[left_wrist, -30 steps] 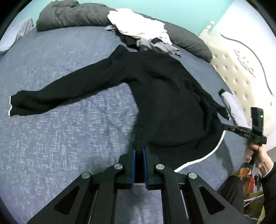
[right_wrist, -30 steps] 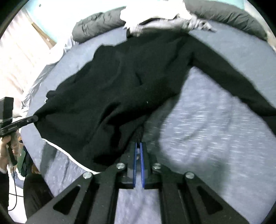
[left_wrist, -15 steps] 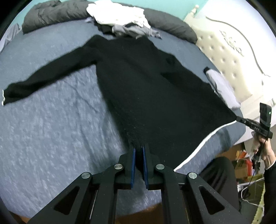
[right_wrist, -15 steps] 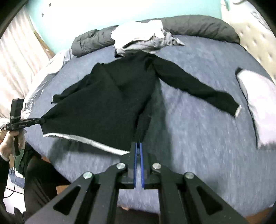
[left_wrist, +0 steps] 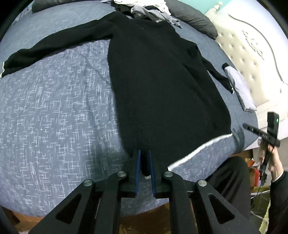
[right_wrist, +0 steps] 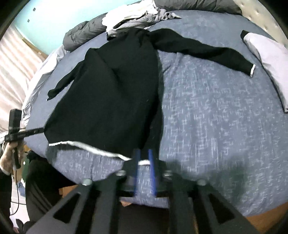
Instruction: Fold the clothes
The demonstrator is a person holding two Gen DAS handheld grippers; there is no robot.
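A long black garment (left_wrist: 162, 81) with a white hem stripe lies stretched flat on the blue-grey bed (left_wrist: 54, 117), sleeves spread out. My left gripper (left_wrist: 144, 158) holds one hem corner at the bed's near edge. Its jaws are opening, and black fabric still fills the gap. In the right wrist view the same garment (right_wrist: 111, 90) ends at my right gripper (right_wrist: 143, 158). Those jaws are opening too. The white hem lies across the gap, with bedcover showing between the pads. The other hand-held gripper (left_wrist: 259, 133) appears at the right of the left wrist view.
A pile of white and grey clothes (left_wrist: 149, 10) and dark pillows (left_wrist: 194, 19) lie at the far side. A pale folded piece (right_wrist: 270, 50) rests near the tufted headboard (left_wrist: 252, 54). The person's dark trousers (left_wrist: 232, 176) stand against the bed's near edge.
Both grippers drew the hem toward the bed's near edge, stretching the garment out flat. The right jaws have parted, so the hem now lies loose between them.
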